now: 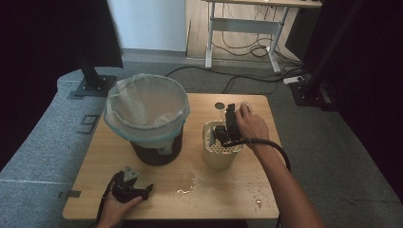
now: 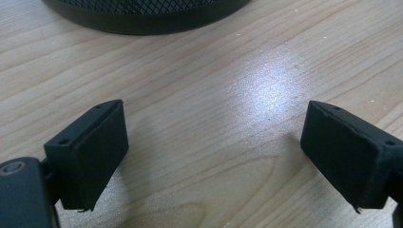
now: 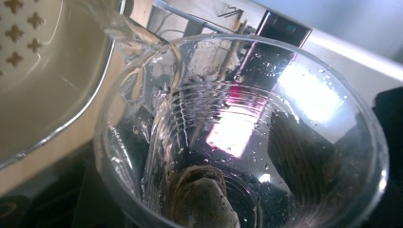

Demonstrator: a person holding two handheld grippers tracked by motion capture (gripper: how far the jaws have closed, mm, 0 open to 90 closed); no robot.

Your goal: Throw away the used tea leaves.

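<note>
Wooden table (image 1: pixel 157 183): right gripper (image 1: pixel 230 124) pinches a clear plastic cup (image 3: pixel 247 137), tipped over the cream strainer pot (image 1: pixel 219 151); left gripper (image 1: pixel 135 190) rests near the bin (image 1: pixel 147 118), jaws spread

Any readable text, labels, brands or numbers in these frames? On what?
None readable. The clear plastic cup, the cream perforated container and the lined bin carry no print. The container's star-shaped cutouts are holes, not signs. The dark marks on the grey floor cannot be read.
</note>
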